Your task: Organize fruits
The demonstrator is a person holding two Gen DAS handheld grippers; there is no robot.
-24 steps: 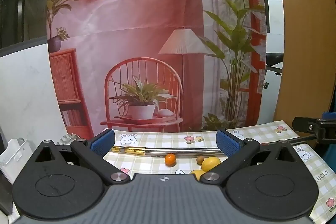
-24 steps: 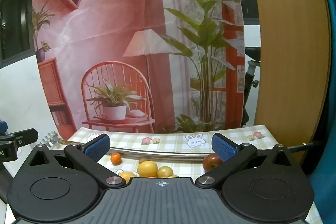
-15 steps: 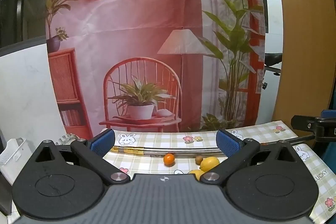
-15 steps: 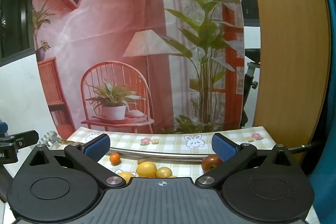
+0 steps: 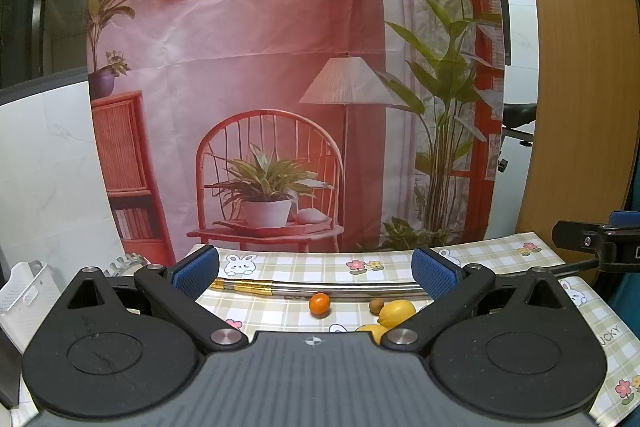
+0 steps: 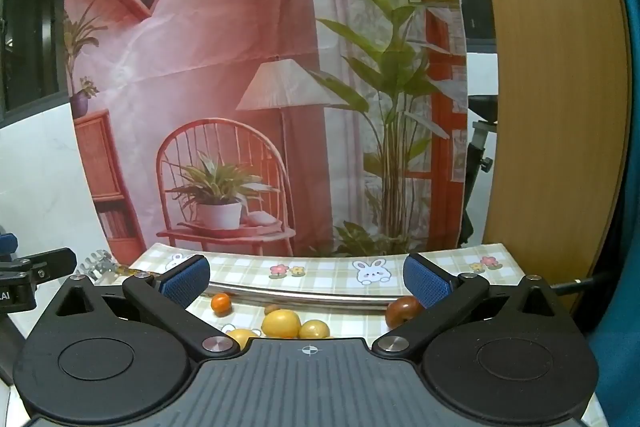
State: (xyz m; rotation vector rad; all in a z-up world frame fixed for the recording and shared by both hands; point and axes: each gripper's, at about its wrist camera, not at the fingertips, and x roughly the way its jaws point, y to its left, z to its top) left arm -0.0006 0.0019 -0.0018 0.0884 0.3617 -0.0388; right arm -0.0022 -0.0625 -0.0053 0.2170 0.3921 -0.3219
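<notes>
Several fruits lie on a checked tablecloth [image 5: 280, 307] ahead of both grippers. In the left wrist view I see a small orange [image 5: 319, 304], a lemon [image 5: 397, 313], a small brown fruit [image 5: 376, 305] and another yellow fruit [image 5: 370, 330] partly hidden by the gripper body. In the right wrist view the small orange [image 6: 221, 303], a lemon [image 6: 281, 323], two more yellow fruits [image 6: 314, 329] [image 6: 240, 335] and a red-brown apple [image 6: 402, 310] show. My left gripper [image 5: 315, 269] and right gripper [image 6: 306, 277] are both open, empty and short of the fruit.
A metal rod [image 5: 320, 289] lies across the cloth behind the fruit; it also shows in the right wrist view [image 6: 304, 295]. A printed backdrop [image 5: 280, 87] hangs behind the table. A white basket [image 5: 24, 291] stands at the left. A wooden panel [image 6: 552, 87] rises at the right.
Both views have shifted only slightly; the fruit sits a touch lower and nearer in frame. Both grippers stay open and empty.
</notes>
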